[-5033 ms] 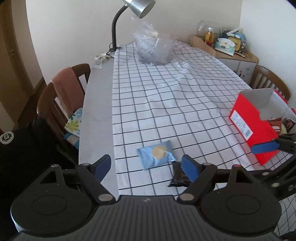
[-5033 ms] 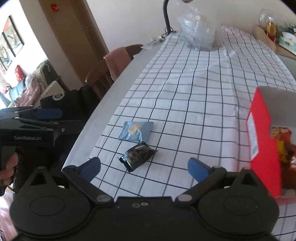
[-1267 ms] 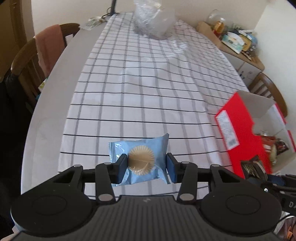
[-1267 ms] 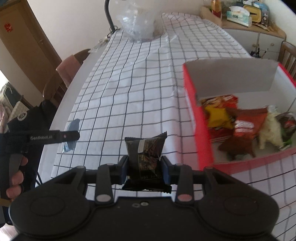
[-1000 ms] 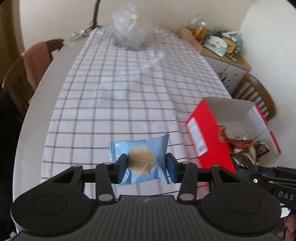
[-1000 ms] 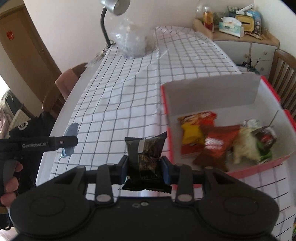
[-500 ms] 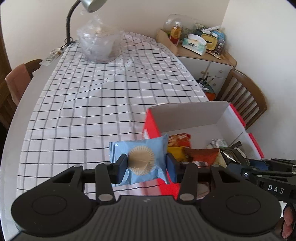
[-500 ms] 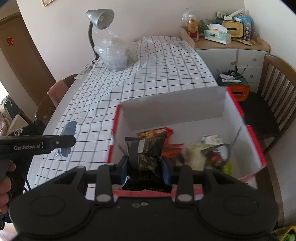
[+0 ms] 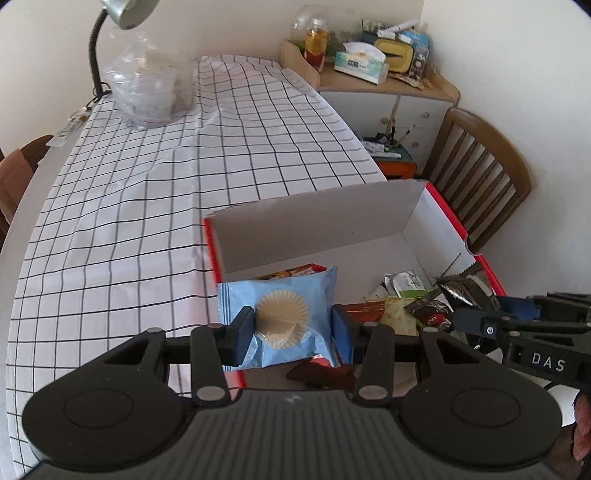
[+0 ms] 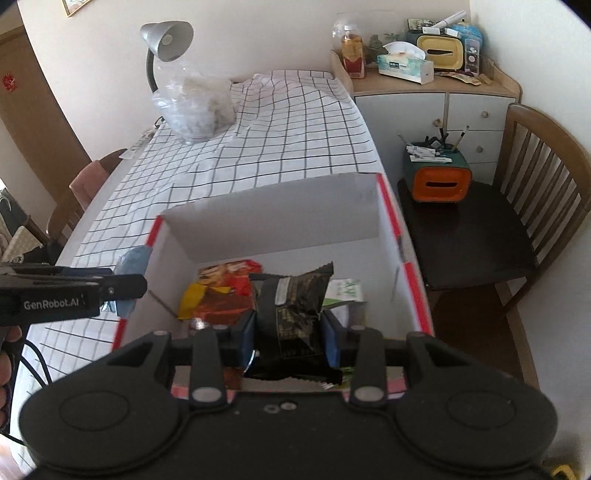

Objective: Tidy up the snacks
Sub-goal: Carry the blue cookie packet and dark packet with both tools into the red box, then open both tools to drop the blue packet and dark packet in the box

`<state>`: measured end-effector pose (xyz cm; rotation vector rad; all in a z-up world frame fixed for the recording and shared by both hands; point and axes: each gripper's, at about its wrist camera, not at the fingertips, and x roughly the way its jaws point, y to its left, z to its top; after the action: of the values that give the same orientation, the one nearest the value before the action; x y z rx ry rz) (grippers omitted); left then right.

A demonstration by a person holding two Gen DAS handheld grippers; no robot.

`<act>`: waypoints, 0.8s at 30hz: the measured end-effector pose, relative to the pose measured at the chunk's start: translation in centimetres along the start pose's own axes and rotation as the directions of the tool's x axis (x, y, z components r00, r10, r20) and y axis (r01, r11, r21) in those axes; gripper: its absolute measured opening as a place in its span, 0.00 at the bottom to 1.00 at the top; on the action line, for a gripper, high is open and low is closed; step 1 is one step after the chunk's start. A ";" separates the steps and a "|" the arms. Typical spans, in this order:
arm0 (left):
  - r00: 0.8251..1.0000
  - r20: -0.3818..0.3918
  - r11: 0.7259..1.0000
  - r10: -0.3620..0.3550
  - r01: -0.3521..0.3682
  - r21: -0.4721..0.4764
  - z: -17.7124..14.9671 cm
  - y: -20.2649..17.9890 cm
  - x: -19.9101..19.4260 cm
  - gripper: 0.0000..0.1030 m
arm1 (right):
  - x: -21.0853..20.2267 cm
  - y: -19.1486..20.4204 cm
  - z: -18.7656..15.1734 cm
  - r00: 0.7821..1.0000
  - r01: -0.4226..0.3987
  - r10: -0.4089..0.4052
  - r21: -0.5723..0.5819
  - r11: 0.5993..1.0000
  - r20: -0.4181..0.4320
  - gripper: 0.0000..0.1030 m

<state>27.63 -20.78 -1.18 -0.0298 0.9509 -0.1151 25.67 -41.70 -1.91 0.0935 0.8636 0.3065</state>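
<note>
Left gripper [image 9: 291, 326] is clamped on a light-blue cookie packet [image 9: 282, 317], held above the near left corner of the open red cardboard box [image 9: 448, 212]. Right gripper [image 10: 290, 332] is clamped on a black foil snack packet [image 10: 291, 306], held over the box interior. Red, yellow and green snack packets [image 10: 221, 291] lie on the box floor beneath. The box sits on the checked-cloth table [image 9: 147, 192]; a clear plastic bag [image 9: 151, 92] and grey desk lamp [image 10: 166, 35] stand at the far end, a wooden chair [image 10: 517, 206] beside.

The open red cardboard box [image 10: 388, 206] sits on the checked-cloth tabletop [image 10: 295, 129], holding snack packets [image 10: 221, 291]; a wooden chair [image 10: 535, 206] stands right of it.
</note>
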 end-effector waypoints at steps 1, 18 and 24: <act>1.000 -0.006 1.000 0.003 -0.003 0.008 0.1 -0.5 0.4 0.43 | 0.3 -0.5 0.1 1.000 0.001 -0.001 0.001 1.000 -0.003 0.35; 0.988 -0.115 0.994 0.103 -0.098 0.050 0.6 -3.3 6.9 0.43 | 5.8 -2.5 1.5 0.998 -0.026 0.023 -0.055 0.998 -0.055 0.35; 0.981 -0.139 0.991 0.133 -0.129 0.038 1.1 -3.0 8.5 0.43 | 8.1 -1.3 2.7 0.997 -0.001 -0.007 -0.098 0.995 -0.080 0.35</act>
<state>33.13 -24.70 -7.21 0.0687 1.0899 -0.0088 32.92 -40.42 -6.39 -0.0114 0.9268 0.3511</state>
